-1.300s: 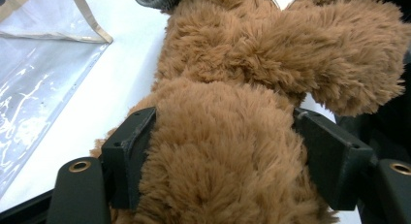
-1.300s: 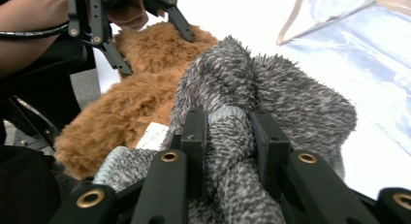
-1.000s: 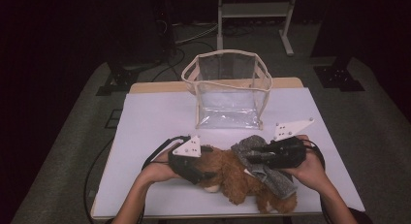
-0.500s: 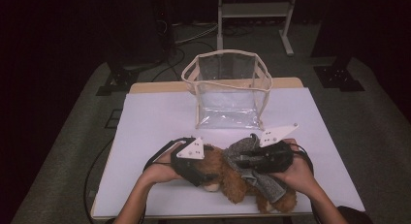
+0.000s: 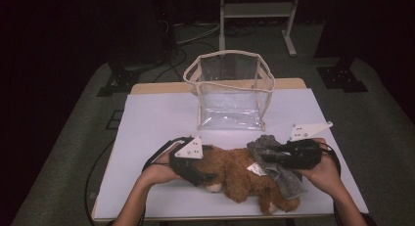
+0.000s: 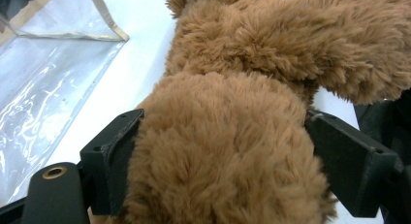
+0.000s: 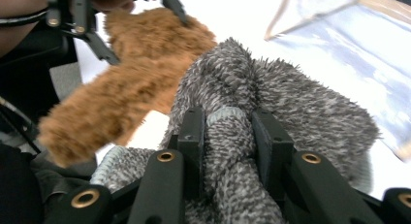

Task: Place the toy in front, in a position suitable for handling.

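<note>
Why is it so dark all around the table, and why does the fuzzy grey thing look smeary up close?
High view: light falls on the white table, the room behind stays black, and the clear bag shines. Right gripper view: the grey sock and brown teddy are blurred. Left gripper view: the fur looks sharp.

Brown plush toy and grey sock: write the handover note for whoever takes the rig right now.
Left hand-held gripper: jaws wide around the head end of the brown plush toy, pads against the fur.
Right hand-held gripper: shut on a fold of the grey sock.
Both lie at the near edge of the white table, the sock beside and partly over the toy.
The clear bag stands open behind them, holding neither.
Done: both gripped. Left, probably: putting them into the bag.
</note>
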